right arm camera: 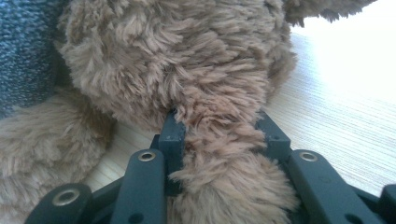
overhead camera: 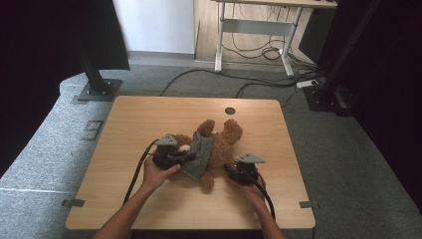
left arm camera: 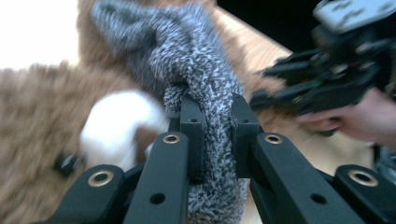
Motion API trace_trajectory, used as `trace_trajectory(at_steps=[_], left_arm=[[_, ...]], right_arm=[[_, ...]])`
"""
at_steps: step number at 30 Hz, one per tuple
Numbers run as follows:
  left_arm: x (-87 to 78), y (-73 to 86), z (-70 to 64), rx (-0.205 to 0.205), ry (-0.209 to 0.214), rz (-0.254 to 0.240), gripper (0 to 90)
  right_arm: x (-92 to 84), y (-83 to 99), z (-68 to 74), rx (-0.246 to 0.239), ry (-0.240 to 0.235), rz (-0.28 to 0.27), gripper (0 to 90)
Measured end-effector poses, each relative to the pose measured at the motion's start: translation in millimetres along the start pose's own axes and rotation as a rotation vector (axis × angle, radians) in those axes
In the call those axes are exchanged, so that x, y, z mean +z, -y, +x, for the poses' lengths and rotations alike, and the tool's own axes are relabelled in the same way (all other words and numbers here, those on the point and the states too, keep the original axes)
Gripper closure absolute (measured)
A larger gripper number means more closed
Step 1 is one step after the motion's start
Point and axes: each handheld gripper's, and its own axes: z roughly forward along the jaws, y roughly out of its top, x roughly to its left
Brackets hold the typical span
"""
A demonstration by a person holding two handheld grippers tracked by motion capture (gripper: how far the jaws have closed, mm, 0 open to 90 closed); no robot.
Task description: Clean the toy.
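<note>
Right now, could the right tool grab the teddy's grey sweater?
Probably not. The right tool is shut on the teddy's leg, and the grey sweater lies across the brown body, already pinched by the left tool.

Shaggy plush teddy bear point(overhead camera: 221, 144), nubbly grey knit garment point(overhead camera: 199, 155), matt wooden table point(overhead camera: 139, 119).

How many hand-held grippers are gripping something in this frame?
2. The left hand-held gripper is shut on the grey knit garment draped over the teddy bear. The right hand-held gripper is clamped on one furry limb of the bear, at its right side.
</note>
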Motion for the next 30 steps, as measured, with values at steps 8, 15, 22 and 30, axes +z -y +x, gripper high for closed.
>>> trace_trajectory(at_steps=[8,15,22,30], left_arm=[[-14.4,21.9,6.0,0.016,-0.043,0.019,79.5],[-34.3,41.6,26.4,-0.044,-0.064,0.033,79.2],[-52.3,54.6,44.8,-0.098,-0.113,0.036,79.3],[-49.0,41.1,26.1,-0.044,-0.060,-0.009,79.4]], right_arm=[[-0.3,0.2,1.9,-0.009,-0.003,0.003,62.4],[-0.2,0.3,1.6,-0.008,-0.010,0.003,62.4],[0.3,0.1,0.8,-0.005,-0.012,0.005,62.6],[0.7,0.2,0.7,-0.002,-0.011,0.005,62.7]])
